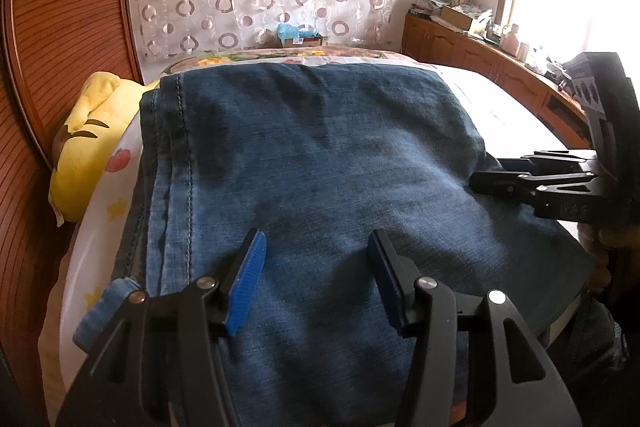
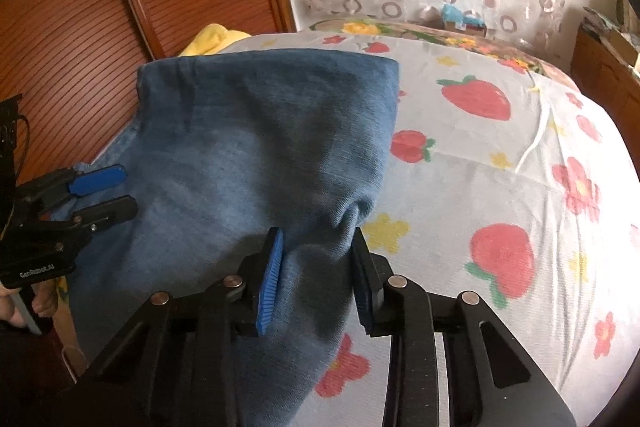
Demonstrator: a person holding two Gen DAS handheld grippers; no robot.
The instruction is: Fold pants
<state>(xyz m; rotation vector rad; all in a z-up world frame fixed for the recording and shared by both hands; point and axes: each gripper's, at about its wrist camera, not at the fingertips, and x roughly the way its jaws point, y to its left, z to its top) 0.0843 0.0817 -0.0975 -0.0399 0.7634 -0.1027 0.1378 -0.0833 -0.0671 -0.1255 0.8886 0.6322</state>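
Two grippers on folded jeans, thick, floppy, heavyish denim w/ grippy weave: right gripper pinches bunched side edge, left gripper gapes, holding nothing, so grab edges/hems.

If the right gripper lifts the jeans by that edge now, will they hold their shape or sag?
Probably sag: the jeans already pucker where the right gripper pinches them. Layered denim looks fairly heavy, so the fold may drag open. Unlikely to slip from the ribbed pads.
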